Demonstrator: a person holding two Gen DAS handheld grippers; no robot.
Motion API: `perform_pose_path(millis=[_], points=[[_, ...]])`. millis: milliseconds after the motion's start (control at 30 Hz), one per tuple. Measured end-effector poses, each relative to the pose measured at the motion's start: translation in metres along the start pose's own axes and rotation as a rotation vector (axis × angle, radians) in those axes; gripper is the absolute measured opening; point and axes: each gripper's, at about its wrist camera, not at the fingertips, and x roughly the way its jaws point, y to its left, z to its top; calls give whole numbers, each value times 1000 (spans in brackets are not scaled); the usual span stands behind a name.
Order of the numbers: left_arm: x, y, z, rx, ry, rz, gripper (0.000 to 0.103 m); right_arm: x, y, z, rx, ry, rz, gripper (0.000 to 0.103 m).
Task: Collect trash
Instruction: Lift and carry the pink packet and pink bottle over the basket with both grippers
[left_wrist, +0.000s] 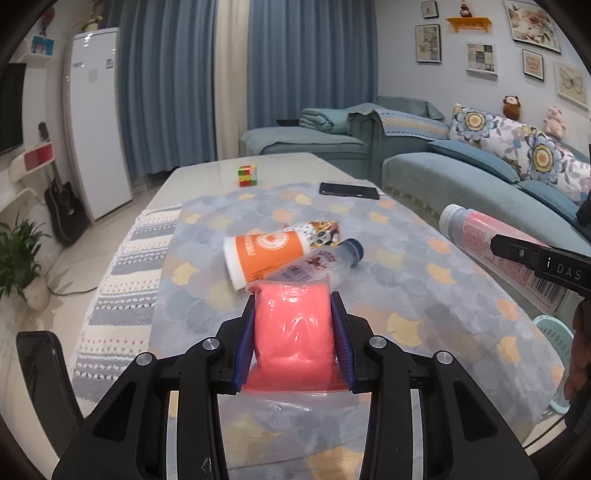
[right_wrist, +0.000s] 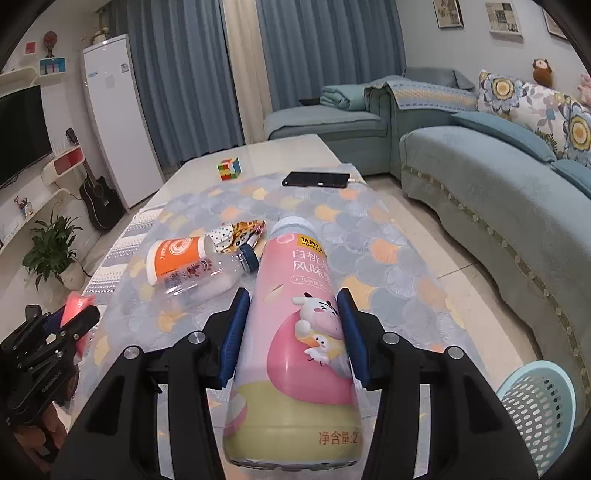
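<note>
My left gripper (left_wrist: 293, 299) is shut on a pink plastic bag (left_wrist: 293, 325) and holds it above the near end of the table. My right gripper (right_wrist: 293, 295) is shut on a pink and yellow drink bottle (right_wrist: 295, 332), held above the table's right side; the bottle also shows in the left wrist view (left_wrist: 495, 254). On the patterned cloth lie an orange paper cup (left_wrist: 264, 258) on its side, a clear plastic bottle with a blue cap (left_wrist: 317, 262) against it, and a crumpled printed wrapper (left_wrist: 325, 229) behind them.
A light blue mesh basket (right_wrist: 539, 402) stands on the floor at the table's right. A black phone (left_wrist: 349, 191) and a colourful cube (left_wrist: 246, 175) lie at the far end of the table (left_wrist: 207, 177). A blue sofa (right_wrist: 480, 177) runs along the right.
</note>
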Motion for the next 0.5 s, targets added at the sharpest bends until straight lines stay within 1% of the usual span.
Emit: perform_pose_path(millis=[100, 267, 500], points=[[-4, -4, 1, 11, -12, -12, 36, -14, 5, -1, -28, -35, -23, 45], [-8, -7, 2, 17, -22, -27, 36, -33, 2, -2, -36, -84, -41, 45], [-9, -13, 1, 31, -22, -39, 36, -48, -13, -3, 4, -99, -44, 45]])
